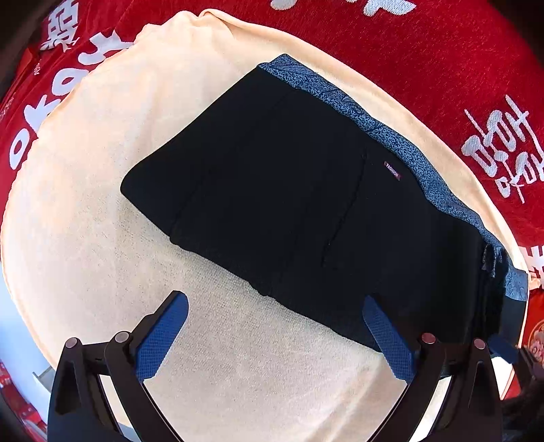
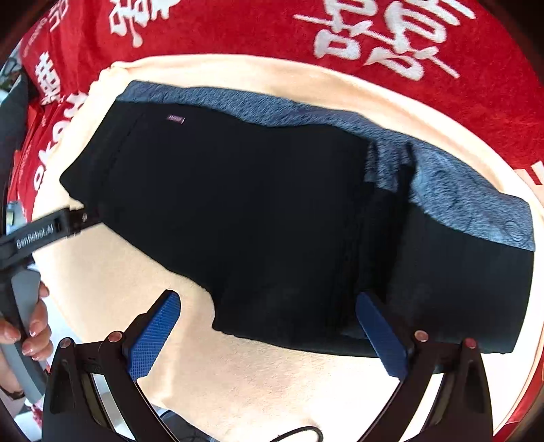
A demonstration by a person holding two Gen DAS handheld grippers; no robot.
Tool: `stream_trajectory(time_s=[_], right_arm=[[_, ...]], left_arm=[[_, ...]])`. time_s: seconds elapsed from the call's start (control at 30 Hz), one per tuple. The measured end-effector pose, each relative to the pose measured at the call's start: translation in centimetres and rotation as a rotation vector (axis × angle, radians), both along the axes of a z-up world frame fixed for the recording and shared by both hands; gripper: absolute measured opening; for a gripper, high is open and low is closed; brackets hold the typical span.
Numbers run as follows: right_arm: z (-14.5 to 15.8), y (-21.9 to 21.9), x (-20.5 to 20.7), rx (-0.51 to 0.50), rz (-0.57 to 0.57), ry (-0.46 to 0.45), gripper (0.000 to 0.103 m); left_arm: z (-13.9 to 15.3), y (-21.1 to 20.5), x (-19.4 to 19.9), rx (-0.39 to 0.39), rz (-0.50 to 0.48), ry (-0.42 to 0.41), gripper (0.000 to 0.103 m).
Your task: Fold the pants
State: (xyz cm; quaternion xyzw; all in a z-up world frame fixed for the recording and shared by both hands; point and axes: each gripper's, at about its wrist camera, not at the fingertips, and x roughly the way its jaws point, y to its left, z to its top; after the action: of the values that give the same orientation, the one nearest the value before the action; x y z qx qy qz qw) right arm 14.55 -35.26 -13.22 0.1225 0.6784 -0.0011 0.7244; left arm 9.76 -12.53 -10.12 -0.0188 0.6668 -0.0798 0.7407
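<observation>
Black pants point(image 1: 289, 190) lie folded in a compact stack on a cream towel point(image 1: 102, 170), with a speckled blue waistband lining point(image 1: 391, 136) along the far edge and a small label point(image 1: 392, 171). My left gripper point(image 1: 275, 306) is open, hovering just in front of the stack's near edge, holding nothing. In the right wrist view the same pants point(image 2: 255, 210) fill the middle, the blue lining point(image 2: 459, 190) at the far right. My right gripper point(image 2: 268, 304) is open and empty over the near edge. The left gripper point(image 2: 73, 219) shows at the pants' left end.
A red cloth with white lettering point(image 1: 442, 68) lies under the towel and surrounds it, also in the right wrist view point(image 2: 238, 27). A hand point(image 2: 30, 326) holds the left tool at the left edge. A black cable point(image 2: 299, 431) lies at the bottom.
</observation>
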Motion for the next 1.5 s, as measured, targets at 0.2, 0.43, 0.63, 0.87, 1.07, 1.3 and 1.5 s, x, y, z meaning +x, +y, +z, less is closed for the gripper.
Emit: stream_trajectory(time_s=[0.2, 0.43, 0.63, 0.87, 1.07, 1.3, 1.5], right_arm=[[-1.4, 0.3, 0.4, 0.020, 0.003, 0.015, 0.103], [-1.8, -0.1, 0.9, 0.048, -0.025, 0.013, 0.103], [-1.5, -0.4, -0.1, 0.030, 0.003, 0.007, 0.103], [-1.8, -0.2, -0.1, 0.020, 0.017, -0.007, 0.103], [-1.6, -0.1, -0.4, 0.037, 0.002, -0.017, 0.103], [-1.1, -1.5, -1.1, 0.060, -0.007, -0.018, 0.103], [3.4, -4.7, 1.0, 0.134, -0.101, -0.074, 0.103]], left_arm=[[-0.5, 0.6, 0.9, -0.024, 0.017, 0.004, 0.103], [-0.1, 5.0, 1.3, -0.256, 0.134, 0.020, 0.103], [-1.4, 7.0, 1.7, -0.456, 0.208, 0.026, 0.103], [-2.3, 6.1, 2.8, -0.549, 0.252, -0.028, 0.103], [0.3, 4.3, 3.7, -0.588, 0.215, -0.088, 0.103], [-2.4, 2.3, 5.0, -0.435, 0.240, -0.022, 0.100], [-0.8, -0.2, 4.6, -0.138, 0.115, -0.126, 0.043]])
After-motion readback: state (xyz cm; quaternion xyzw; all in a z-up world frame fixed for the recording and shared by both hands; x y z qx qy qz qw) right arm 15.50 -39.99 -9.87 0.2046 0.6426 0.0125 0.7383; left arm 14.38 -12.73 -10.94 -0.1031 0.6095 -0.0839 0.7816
